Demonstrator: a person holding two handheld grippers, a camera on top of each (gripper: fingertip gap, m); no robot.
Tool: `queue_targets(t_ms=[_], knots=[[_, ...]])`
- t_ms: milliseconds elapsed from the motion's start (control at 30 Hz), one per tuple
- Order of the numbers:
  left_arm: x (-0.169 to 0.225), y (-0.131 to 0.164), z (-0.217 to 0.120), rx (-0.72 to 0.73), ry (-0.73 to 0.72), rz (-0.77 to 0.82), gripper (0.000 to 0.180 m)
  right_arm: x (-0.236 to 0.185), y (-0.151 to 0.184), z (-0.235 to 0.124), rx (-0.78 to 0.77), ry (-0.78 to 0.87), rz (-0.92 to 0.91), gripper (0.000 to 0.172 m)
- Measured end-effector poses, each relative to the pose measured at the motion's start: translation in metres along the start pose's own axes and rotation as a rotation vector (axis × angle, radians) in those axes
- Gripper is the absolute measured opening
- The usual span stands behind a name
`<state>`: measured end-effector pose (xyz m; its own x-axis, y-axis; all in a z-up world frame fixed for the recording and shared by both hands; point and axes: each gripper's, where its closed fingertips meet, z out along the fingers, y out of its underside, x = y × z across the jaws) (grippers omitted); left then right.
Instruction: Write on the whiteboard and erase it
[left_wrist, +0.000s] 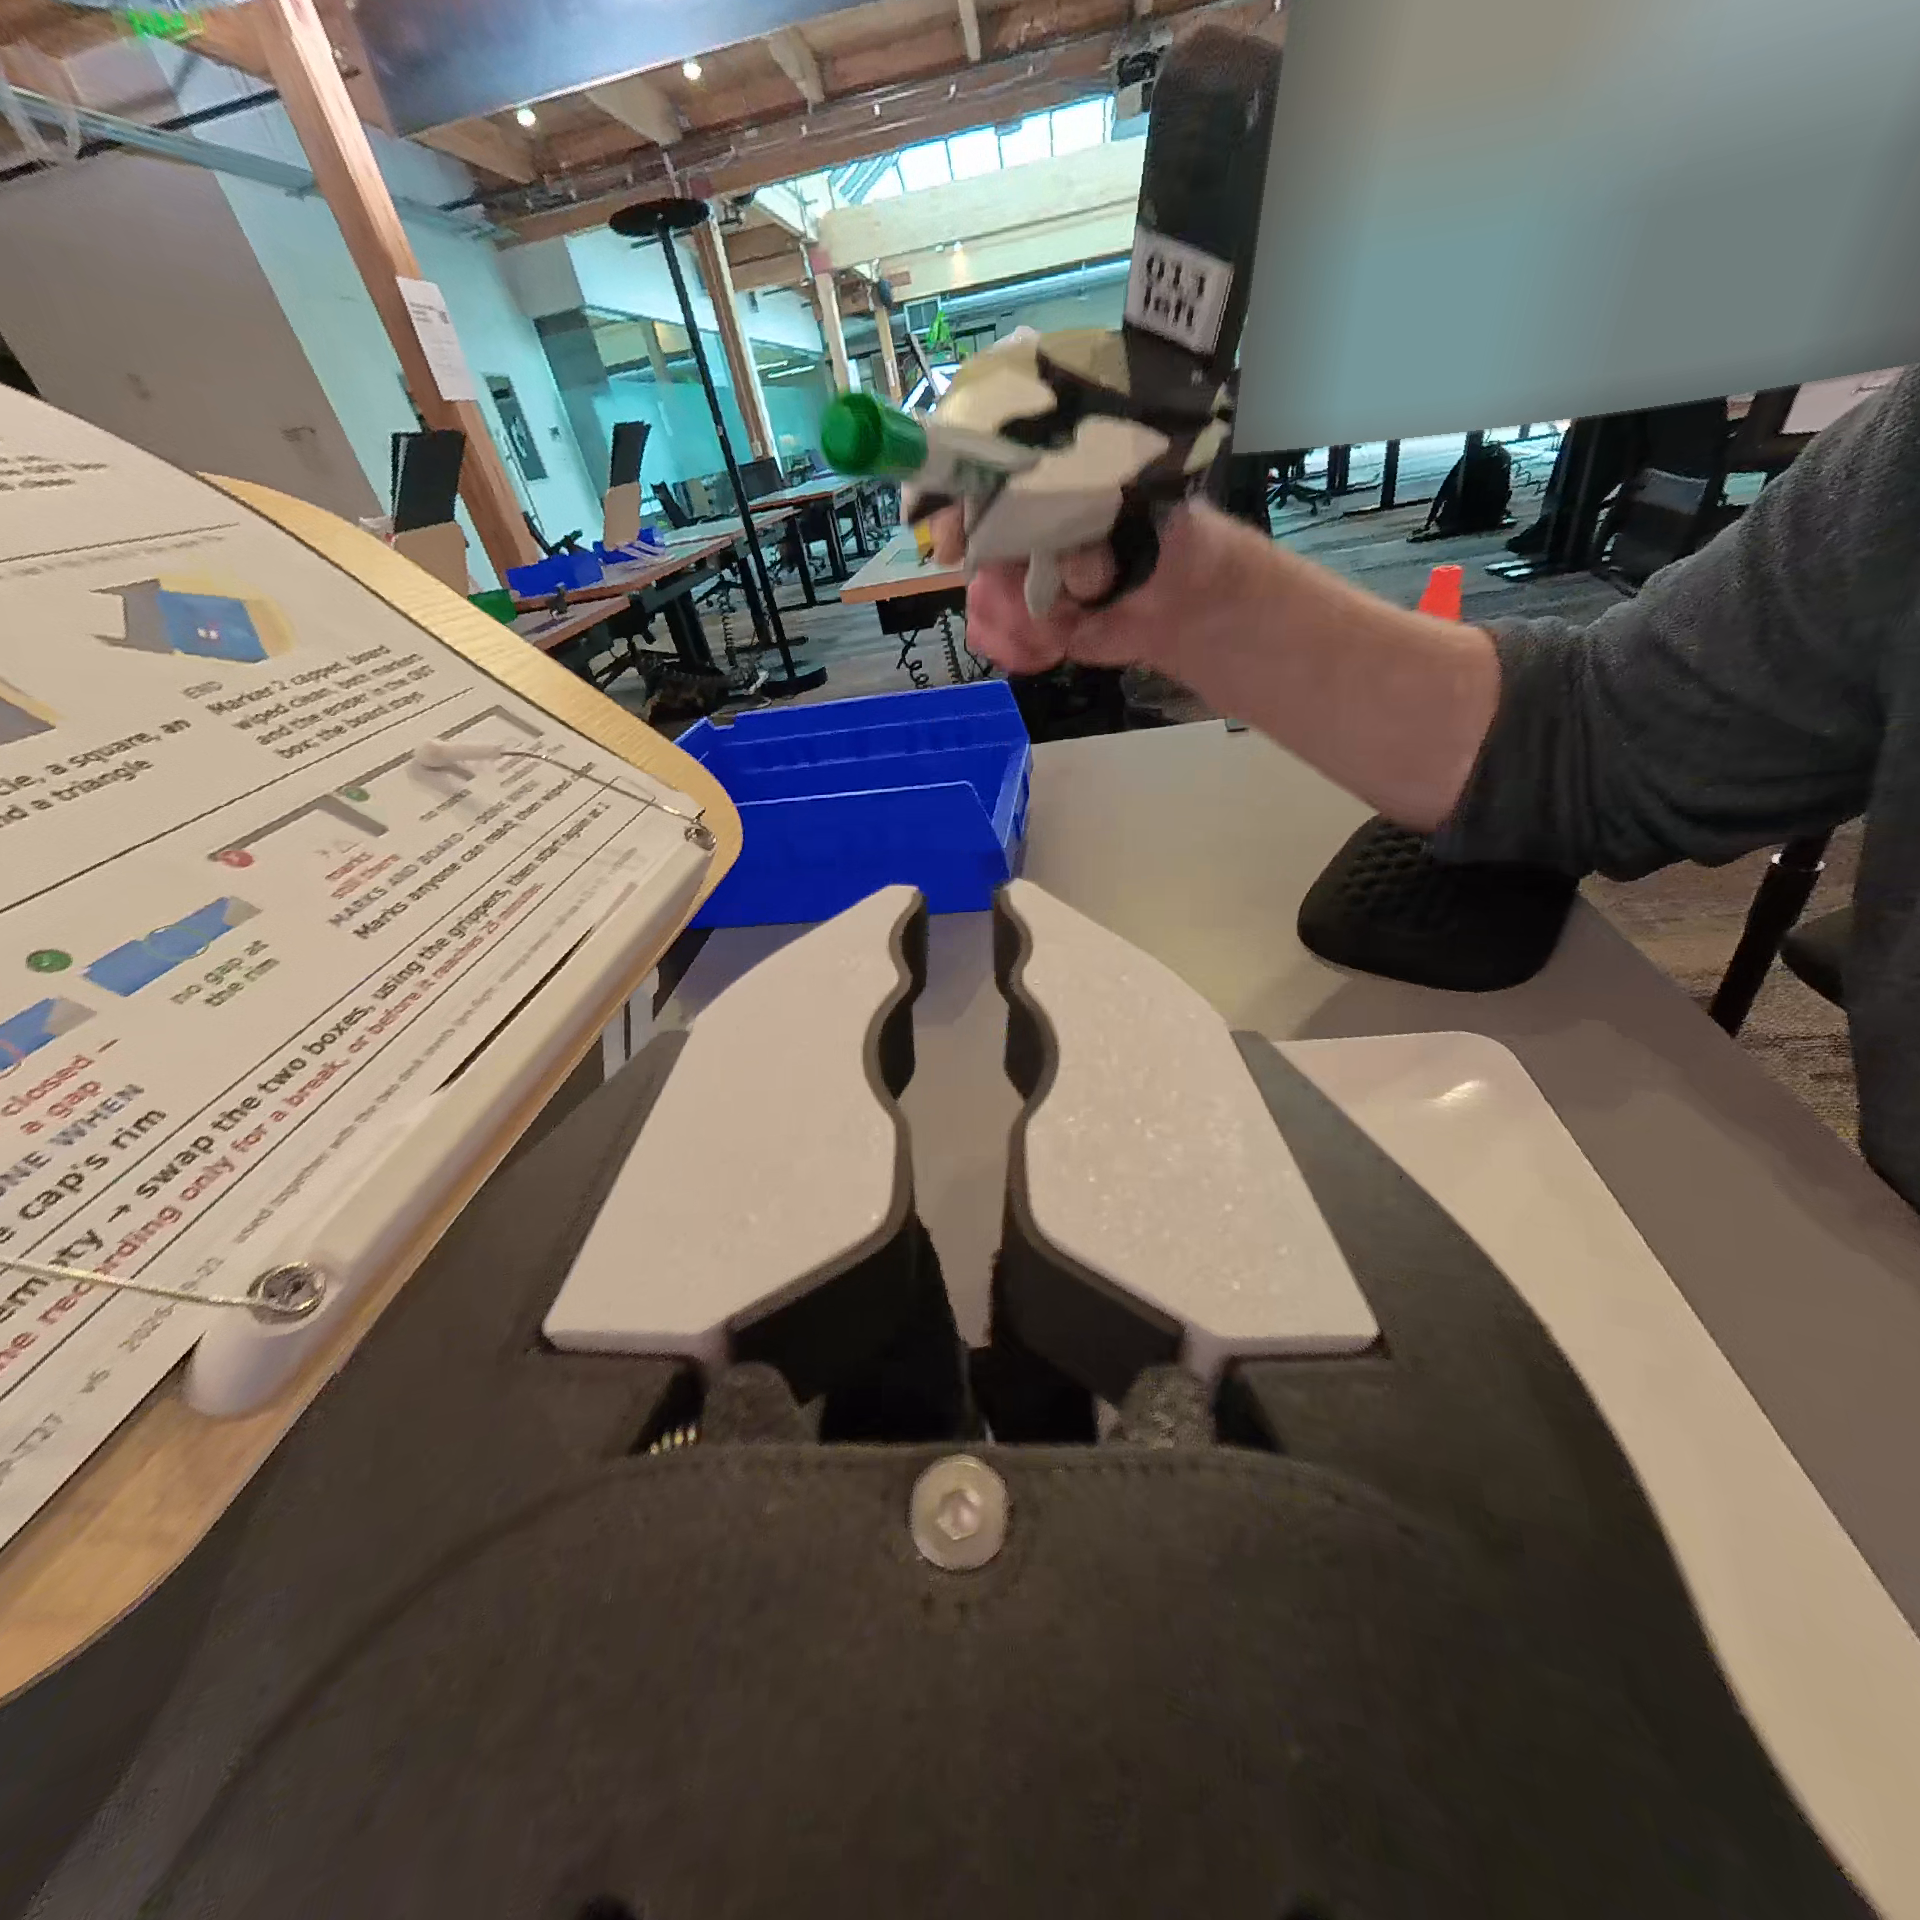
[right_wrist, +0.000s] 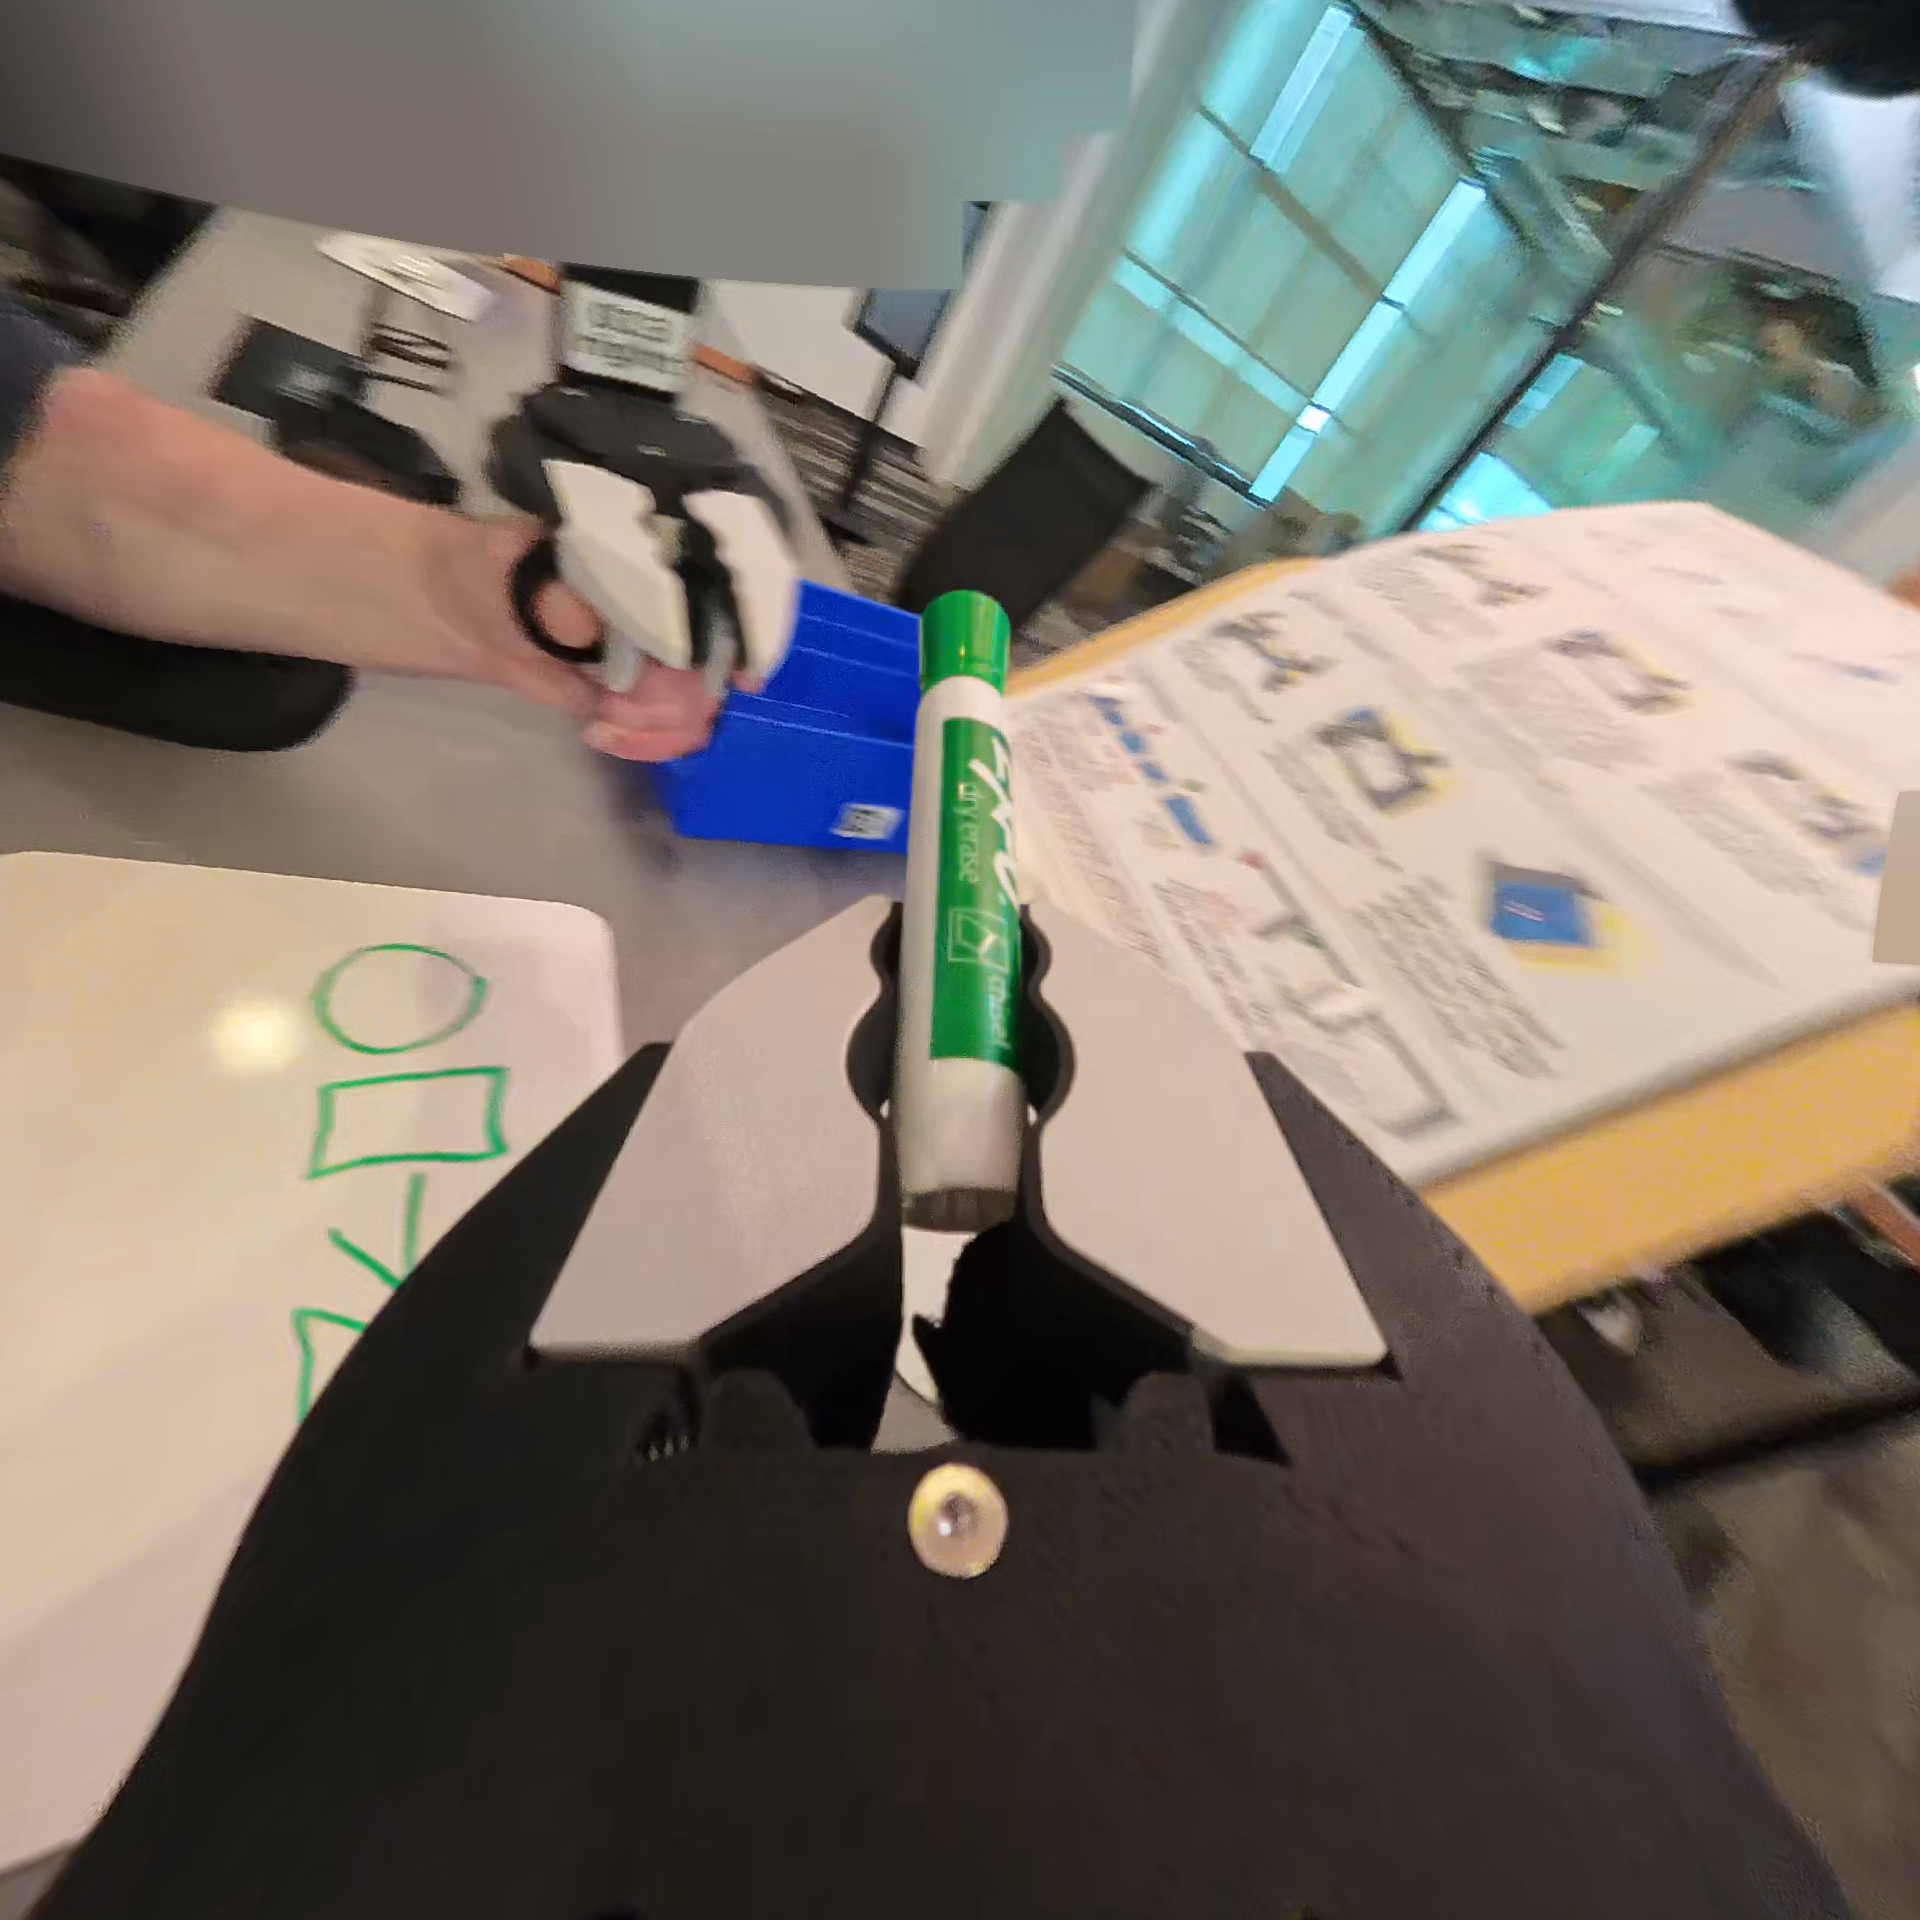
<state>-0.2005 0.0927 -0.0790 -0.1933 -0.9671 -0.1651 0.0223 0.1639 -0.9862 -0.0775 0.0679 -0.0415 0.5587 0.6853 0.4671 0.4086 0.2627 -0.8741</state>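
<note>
Grey tabletop carries our white whiteboard and blue plastic bin; our right gripper clamps a capped green marker, our left gripper stands slightly apart, bare.

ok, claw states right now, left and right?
Left claw: narrowly open, nothing between its fingers.
Right claw: shut on the capped green marker.

The left gripper, jaws slightly apart and bare, points at a blue plastic bin beside a slanted printed instruction sheet.
</note>
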Motion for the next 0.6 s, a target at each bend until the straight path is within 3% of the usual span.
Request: queue_targets(t_ms=[67, 133, 333, 467, 600], knots=[[-0.005, 0.004, -0.002, -0.027, -0.024, -0.002, 0.001, 0.032, 0.005, -0.03, -0.092, 0.119, 0.02, 0.02], [-0.01, 0.012, -0.001, -0.078, -0.051, 0.027, 0.001, 0.067, 0.023, -0.066, -0.219, 0.28, 0.03, 0.02], [-0.023, 0.043, 0.002, -0.173, -0.091, 0.008, 0.001, 0.137, 0.139, -0.161, -0.597, 0.581, 0.283, 0.02], [-0.027, 0.055, 0.001, -0.202, -0.098, -0.004, 0.001, 0.145, 0.226, -0.184, -0.825, 0.62, 0.419, 0.02], [-0.03, 0.064, 0.001, -0.215, -0.099, -0.029, 0.001, 0.153, 0.286, -0.189, -0.943, 0.656, 0.529, 0.02]])
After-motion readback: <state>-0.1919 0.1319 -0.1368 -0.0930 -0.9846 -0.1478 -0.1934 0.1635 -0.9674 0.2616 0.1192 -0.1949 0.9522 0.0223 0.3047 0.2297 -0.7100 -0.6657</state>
